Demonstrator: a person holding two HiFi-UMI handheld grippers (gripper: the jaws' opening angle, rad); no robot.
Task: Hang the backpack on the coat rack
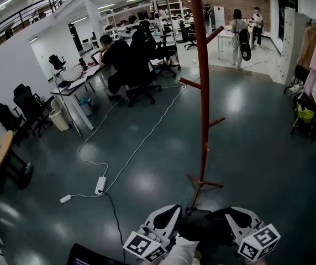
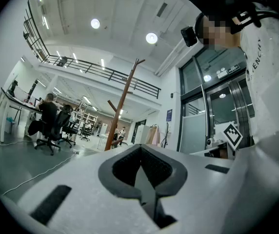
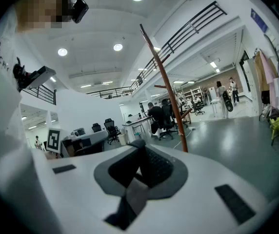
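Note:
The coat rack (image 1: 204, 109) is a tall red-brown pole with short slanted pegs, standing on a dark grey floor straight ahead. It also shows beyond the jaws as the coat rack (image 2: 121, 106) and the coat rack (image 3: 166, 91). A black backpack (image 1: 205, 225) sits low between my two grippers, close to my body, short of the rack's feet (image 1: 202, 184). The left gripper (image 1: 166, 218) (image 2: 142, 172) has its jaws shut with a grey strip of strap pinched between the pads. The right gripper (image 1: 238, 218) (image 3: 139, 168) is shut the same way on a grey strap.
A white power strip (image 1: 100, 185) and cables trail across the floor on the left. Desks with seated people (image 1: 119, 59) and office chairs fill the back left. Hung clothes (image 1: 312, 54) and a yellow-green bag (image 1: 304, 115) line the right wall. A person (image 1: 239, 32) stands far back.

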